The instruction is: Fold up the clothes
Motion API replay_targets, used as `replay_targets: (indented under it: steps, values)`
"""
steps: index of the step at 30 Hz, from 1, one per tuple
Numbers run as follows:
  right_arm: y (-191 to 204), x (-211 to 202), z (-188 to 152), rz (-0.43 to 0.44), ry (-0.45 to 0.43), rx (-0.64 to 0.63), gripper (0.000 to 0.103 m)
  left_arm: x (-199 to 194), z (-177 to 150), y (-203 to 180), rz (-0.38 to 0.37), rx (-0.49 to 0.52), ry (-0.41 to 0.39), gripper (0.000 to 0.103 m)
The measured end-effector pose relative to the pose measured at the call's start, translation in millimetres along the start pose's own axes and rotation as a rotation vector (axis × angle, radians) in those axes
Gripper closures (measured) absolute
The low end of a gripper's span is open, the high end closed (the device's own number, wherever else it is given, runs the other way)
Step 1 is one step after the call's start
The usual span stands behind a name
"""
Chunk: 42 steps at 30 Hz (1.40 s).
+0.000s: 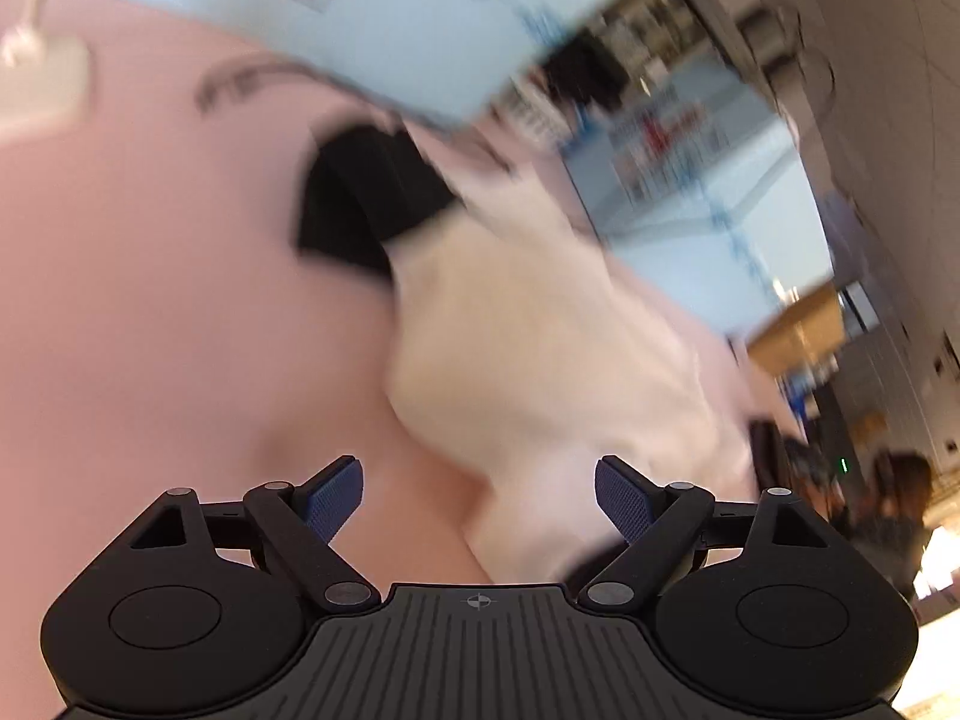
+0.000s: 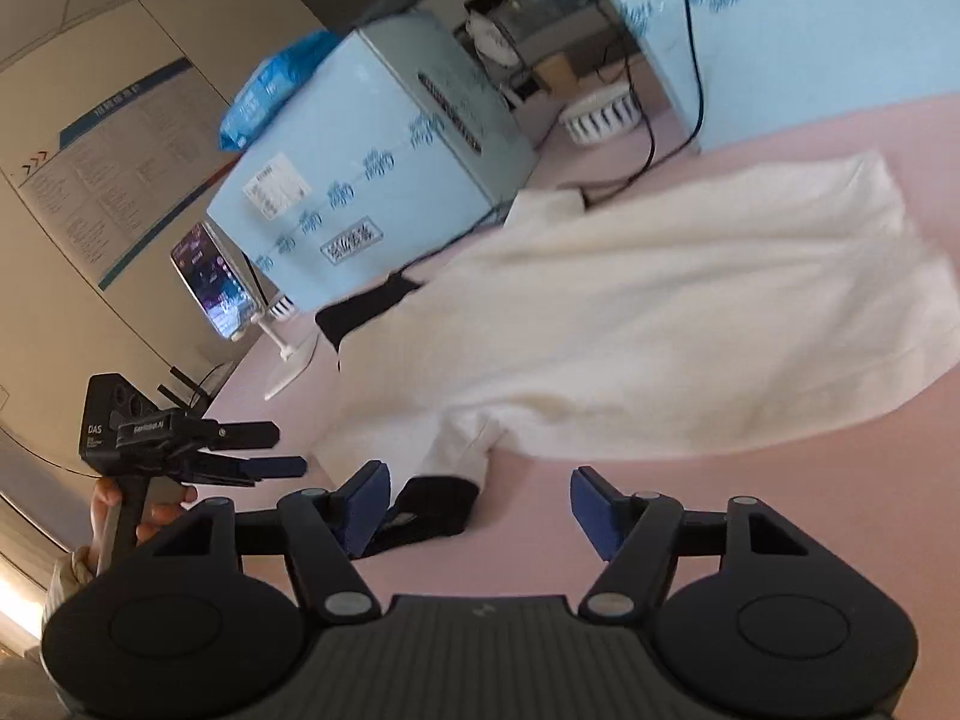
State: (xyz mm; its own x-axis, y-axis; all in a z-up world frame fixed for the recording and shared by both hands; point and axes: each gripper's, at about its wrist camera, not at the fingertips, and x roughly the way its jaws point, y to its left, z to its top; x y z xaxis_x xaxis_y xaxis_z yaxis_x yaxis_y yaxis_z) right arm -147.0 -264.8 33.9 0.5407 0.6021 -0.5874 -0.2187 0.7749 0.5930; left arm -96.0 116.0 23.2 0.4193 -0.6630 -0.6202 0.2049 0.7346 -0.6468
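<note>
We're working over a flat pale-pink counter (image 2: 690,510). Behind it the room shows a beige wall with a printed notice board (image 2: 114,174), and a phone on a white stand (image 2: 219,282) at the counter's far edge.

Containers: light-blue cardboard boxes with blue print (image 2: 372,180) stand along the back of the counter, with a white barcode label stuck on the nearest one. We can't see what's inside. A white ribbed basket (image 2: 600,114) sits in the gap between boxes, and a black cable (image 2: 651,144) runs past it onto the counter.

The cream-white long-sleeved garment with black cuffs (image 2: 630,324) lies spread on the counter. One sleeve points at us, and its black cuff (image 2: 432,510) lies just beside the right tool's left finger.

Right tool (image 2: 483,510): jaws apart, nothing clamped between the blue pads. Whether a pad touches the cuff, we can't tell.

Left tool (image 1: 479,501): jaws wide, empty, hovering over the garment's edge and bare counter. That view is motion-blurred. In the right wrist view it shows at left, held in a hand (image 2: 144,513).
</note>
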Motion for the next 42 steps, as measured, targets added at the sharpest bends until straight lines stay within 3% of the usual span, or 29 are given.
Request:
replay_targets:
  steps: [4,6,7,8,10,11,14,19,24,27,29,30,31,32,34,36,39,42]
  values:
    - [9.5,36.3,-1.0,-0.019,-0.023,0.058,0.047,20.3,-11.9,-20.9,0.019,0.066,-0.017,0.017]
    - [13.4,46.0,-1.7,-0.022,-0.009,0.076,0.071,26.8,-9.7,-23.6,0.020,0.063,-0.018,0.018]
    - [13.7,52.6,-1.8,-0.025,0.009,0.088,0.085,30.8,-8.8,-27.7,0.037,0.089,-0.024,0.028]
    - [14.5,57.9,-3.7,-0.037,0.006,0.085,0.086,34.6,-8.4,-31.6,0.059,0.114,-0.028,0.060]
    - [18.7,54.7,-7.0,-0.052,-0.007,0.047,0.087,40.4,-10.5,-34.3,0.123,0.133,-0.022,0.092]
    - [20.9,52.2,-8.5,-0.057,-0.012,0.027,0.087,39.8,-11.3,-32.5,0.128,0.133,-0.026,0.098]
    - [27.8,37.4,-14.8,-0.033,-0.004,0.002,0.088,31.9,-14.4,-24.7,0.098,0.105,-0.014,0.101]
    - [47.1,-5.1,-32.9,0.012,0.050,-0.035,0.088,-6.9,-34.2,-45.2,0.055,0.151,0.039,0.101]
    - [55.4,-29.8,-73.9,0.007,0.156,-0.001,0.086,-36.8,-73.7,-60.0,0.043,0.173,0.121,0.101]
    - [47.0,-27.8,-96.4,0.018,0.244,0.019,0.079,-35.1,-101.2,-47.2,0.055,0.108,0.208,0.098]
    - [41.3,-41.4,-95.4,0.052,0.236,0.035,0.056,-32.9,-108.8,-35.1,0.041,0.043,0.252,0.089]
    - [36.3,-57.3,-90.7,0.061,0.192,0.048,0.053,-38.7,-107.4,-27.8,0.017,-0.003,0.240,0.084]
    - [32.1,-71.4,-86.7,0.060,0.133,0.049,0.051,-44.4,-102.2,-23.6,0.016,-0.036,0.227,0.066]
    - [25.8,-93.3,-80.1,0.017,0.021,0.042,0.047,-52.7,-95.5,-18.6,0.020,-0.067,0.191,0.048]
    - [9.7,-137.2,-66.6,-0.180,-0.249,0.012,0.038,-77.3,-76.0,-6.7,0.073,-0.092,0.017,0.033]
    - [-10.3,-156.3,-56.4,-0.335,-0.392,-0.039,0.037,-86.5,-60.7,3.0,0.141,-0.097,-0.078,0.027]
    - [-51.7,-160.5,-37.3,-0.457,-0.435,-0.130,0.036,-79.1,-32.1,35.4,0.199,-0.188,-0.100,0.027]
    - [-84.8,-143.8,-23.1,-0.409,-0.355,-0.117,0.038,-65.2,-12.5,43.7,0.129,-0.200,-0.119,0.022]
